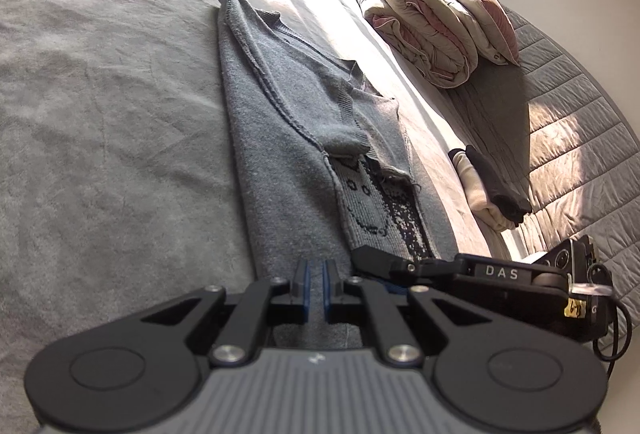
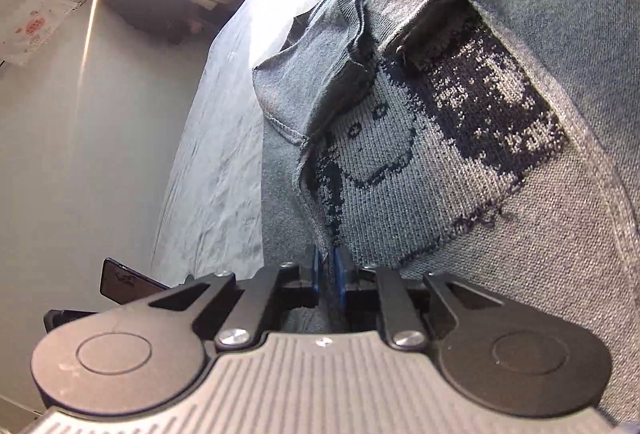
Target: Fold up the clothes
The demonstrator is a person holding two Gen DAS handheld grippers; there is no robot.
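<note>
Sweater (image 1: 280, 138) hem sits pinched between both jaws.

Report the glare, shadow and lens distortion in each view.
Left wrist view: sunlight blows out the bed at top centre, the folded quilt casts shadow, and the fisheye bends the bed's edge. Right wrist view: window flare washes out the top left corner with a streak down the wall; the grey sweater bulges.

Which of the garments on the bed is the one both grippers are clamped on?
The grey knit sweater with the knitted face, its near edge pinched by both grippers; the folded cream-and-black pile lies untouched beyond.
</note>
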